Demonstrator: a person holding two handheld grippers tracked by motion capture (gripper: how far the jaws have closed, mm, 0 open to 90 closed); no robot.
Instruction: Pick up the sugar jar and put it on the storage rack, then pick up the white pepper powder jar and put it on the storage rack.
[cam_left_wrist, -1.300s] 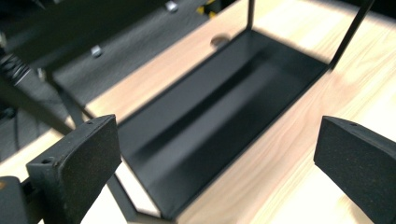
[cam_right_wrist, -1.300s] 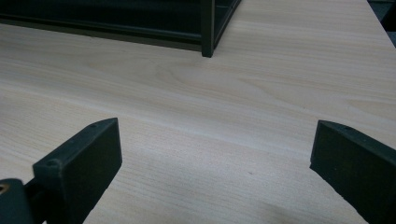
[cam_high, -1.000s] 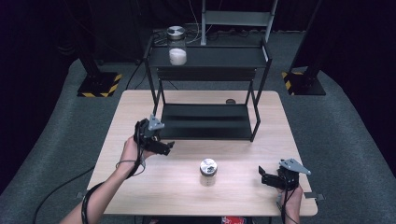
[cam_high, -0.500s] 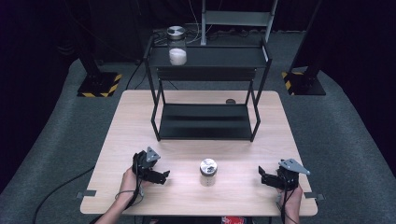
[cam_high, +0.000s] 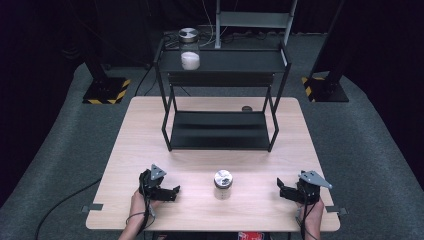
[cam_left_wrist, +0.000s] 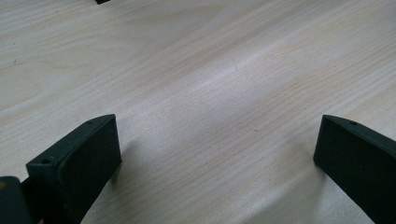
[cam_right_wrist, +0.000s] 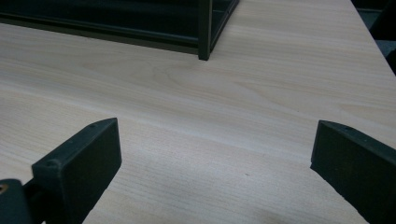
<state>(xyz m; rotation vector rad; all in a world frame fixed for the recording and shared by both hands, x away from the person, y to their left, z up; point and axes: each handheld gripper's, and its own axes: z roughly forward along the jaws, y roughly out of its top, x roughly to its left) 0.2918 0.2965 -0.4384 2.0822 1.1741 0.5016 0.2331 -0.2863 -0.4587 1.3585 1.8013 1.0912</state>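
A small glass jar with a silver lid (cam_high: 223, 183) stands on the wooden table (cam_high: 210, 140) near its front edge. To its left my left gripper (cam_high: 172, 192) rests low at the table, open, jaws pointing right toward the jar. At the front right my right gripper (cam_high: 281, 190) is open too, jaws pointing left. In the left gripper view the left gripper (cam_left_wrist: 217, 154) has only bare wood between its jaws. In the right gripper view the right gripper (cam_right_wrist: 215, 154) likewise spans bare wood. A second lidded jar with white contents (cam_high: 189, 49) sits on the top of the black shelf rack (cam_high: 220, 90).
The black rack stands on the back half of the table; one foot of the black shelf rack (cam_right_wrist: 204, 55) is ahead in the right gripper view. A small dark round object (cam_high: 246, 108) lies behind the rack. Black stands with striped bases (cam_high: 102, 90) sit on the floor.
My left gripper has drawn back from near the rack's front left toward the table's front edge and dropped low. The right gripper and the jar have stayed put.
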